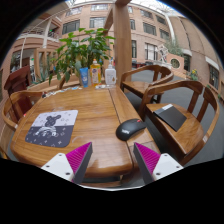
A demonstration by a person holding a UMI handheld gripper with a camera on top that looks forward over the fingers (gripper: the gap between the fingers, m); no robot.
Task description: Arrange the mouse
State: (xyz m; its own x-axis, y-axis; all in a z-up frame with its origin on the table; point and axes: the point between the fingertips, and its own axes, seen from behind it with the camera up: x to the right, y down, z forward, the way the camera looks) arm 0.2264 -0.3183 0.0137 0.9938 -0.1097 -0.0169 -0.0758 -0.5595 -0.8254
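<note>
Black mouse (129,128) right of centre frame, near right edge of round wooden desk (95,115), just ahead of right pad. Mouse pad (52,129) at left. Gripper (112,160) jaws open, empty. Likely light, rigid, smooth-shelled; best gripped across narrow flanks, low, to avoid slipping.

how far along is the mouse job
Nothing looks done yet. The mouse sits on the bare table near its edge, off to the side of the mousepad. In hand: the gripper hangs just short of the mouse, fingers open and holding nothing. Left: close on the mouse, grasp it, and probably carry it over to the mousepad.
</note>
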